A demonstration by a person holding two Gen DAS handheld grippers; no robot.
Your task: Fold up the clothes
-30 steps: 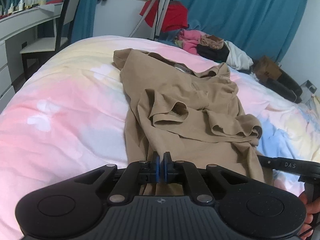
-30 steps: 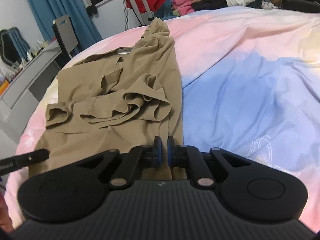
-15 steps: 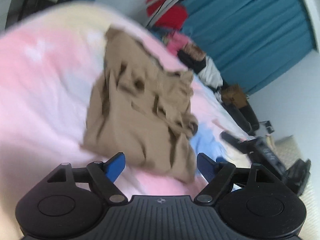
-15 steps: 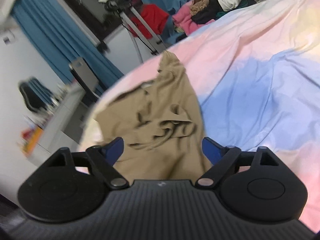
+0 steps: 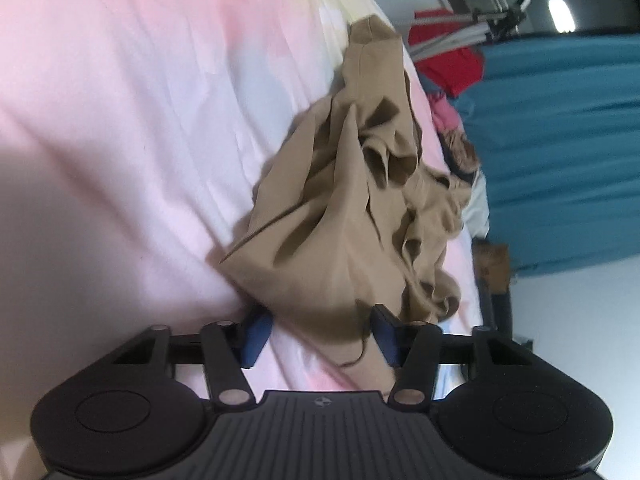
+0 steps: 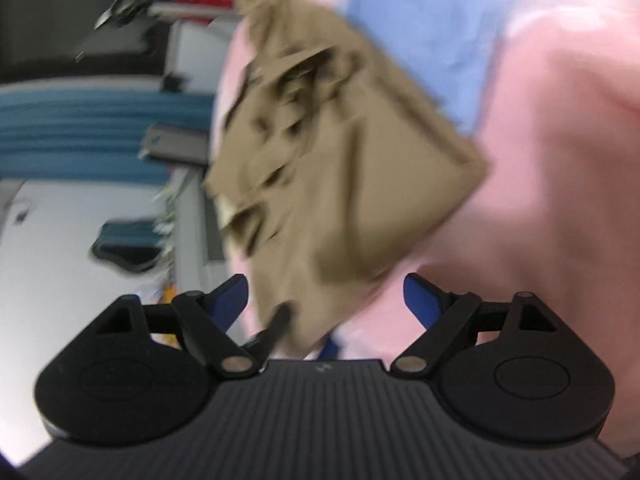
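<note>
A tan garment (image 5: pixel 344 216) lies crumpled and partly folded on the pink and blue bedspread (image 5: pixel 120 120). My left gripper (image 5: pixel 320 334) is open and rolled sideways, low over the bed; the garment's near corner lies between its blue pads (image 5: pixel 256 332), not clamped. In the blurred right wrist view the same tan garment (image 6: pixel 340 168) fills the middle, one corner pointing right. My right gripper (image 6: pixel 326 300) is open too, rolled the other way, and the cloth's near edge hangs between its spread fingers. A dark blurred bar (image 6: pixel 276 326) crosses there; I cannot tell what it is.
Teal curtains (image 5: pixel 560 140) hang beyond the bed, with a red cloth on a tripod (image 5: pixel 452 68), a heap of other clothes (image 5: pixel 460 152) and a cardboard box (image 5: pixel 492 264). A white desk (image 6: pixel 192 200) and dark chair (image 6: pixel 176 144) stand off the bed's other side.
Both grippers, shut on the garment's near hem a second ago, have opened and let it go. Both have rolled sideways and dropped close to the cloth, which now lies shorter and more bunched.
</note>
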